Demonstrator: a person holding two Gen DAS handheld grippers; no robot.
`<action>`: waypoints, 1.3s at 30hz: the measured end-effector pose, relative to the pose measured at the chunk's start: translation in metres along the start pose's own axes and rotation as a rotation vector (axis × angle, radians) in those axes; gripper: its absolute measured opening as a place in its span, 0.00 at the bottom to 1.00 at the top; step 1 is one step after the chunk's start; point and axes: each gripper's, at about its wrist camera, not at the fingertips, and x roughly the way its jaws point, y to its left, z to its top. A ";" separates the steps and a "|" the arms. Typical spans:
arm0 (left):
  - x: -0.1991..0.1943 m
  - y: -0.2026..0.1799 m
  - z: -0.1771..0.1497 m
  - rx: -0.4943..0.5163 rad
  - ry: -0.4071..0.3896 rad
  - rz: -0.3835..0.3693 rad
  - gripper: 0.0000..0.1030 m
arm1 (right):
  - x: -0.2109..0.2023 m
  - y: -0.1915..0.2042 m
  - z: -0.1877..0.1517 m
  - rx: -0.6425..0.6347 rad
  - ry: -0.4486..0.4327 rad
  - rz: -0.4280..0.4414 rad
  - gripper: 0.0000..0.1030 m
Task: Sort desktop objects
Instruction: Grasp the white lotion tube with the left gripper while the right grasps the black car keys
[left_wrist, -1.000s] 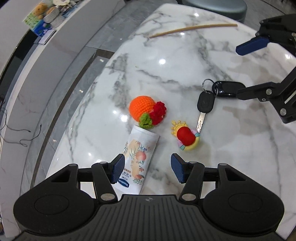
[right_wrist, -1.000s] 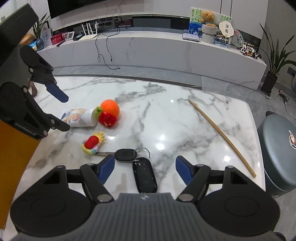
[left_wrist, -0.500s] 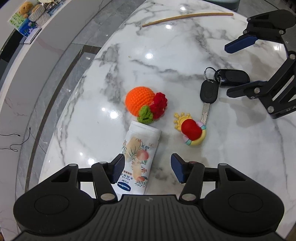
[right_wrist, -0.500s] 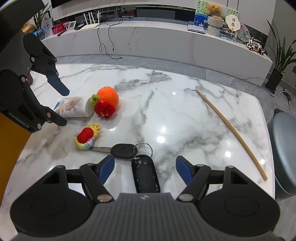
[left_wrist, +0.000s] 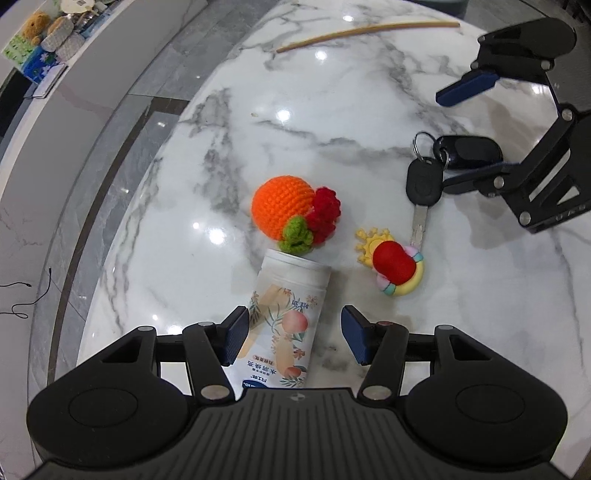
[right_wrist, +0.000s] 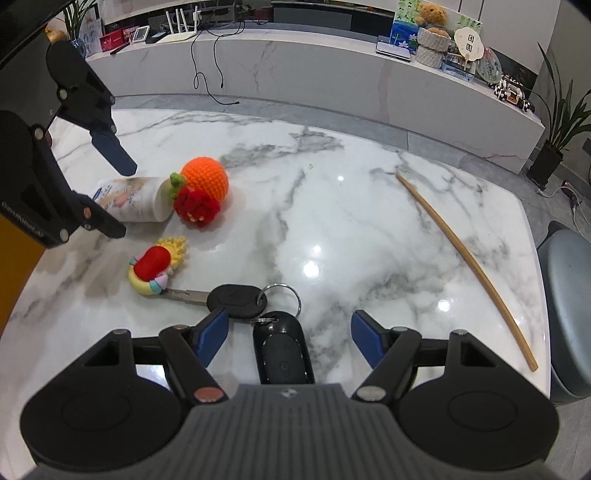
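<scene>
The tube (left_wrist: 286, 325) lies on its side near the surface's edge, between the wide-open fingers of the left tool (left_wrist: 293, 334), neither pad clearly touching it. Its label carries a peach print, Chinese characters and a blue band with white lettering (too small to read, and its bottom end is cut off by the tool body). Its cap touches the crocheted orange (left_wrist: 284, 210). The white, grey-veined marble surface (right_wrist: 332, 229) reflects ceiling lights. A long marble ledge (right_wrist: 332, 74) with cables and a teddy bear (right_wrist: 430, 14) runs behind. The right tool (right_wrist: 290, 332) is spread wide too, straddling the black key fob (right_wrist: 282, 347), whose rear is hidden. The key (right_wrist: 229, 297) touches the toy ring (right_wrist: 153, 267); a stick (right_wrist: 465, 258) lies well apart.
</scene>
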 end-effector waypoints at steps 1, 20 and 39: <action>0.002 0.000 0.001 0.012 0.006 -0.001 0.65 | 0.000 0.000 0.000 0.001 0.001 0.001 0.73; 0.023 0.008 0.015 0.043 0.118 -0.105 0.74 | 0.005 0.003 -0.001 -0.015 0.016 0.030 0.69; 0.005 -0.015 0.004 -0.090 0.074 -0.054 0.53 | -0.029 -0.005 0.002 0.046 0.004 0.061 0.31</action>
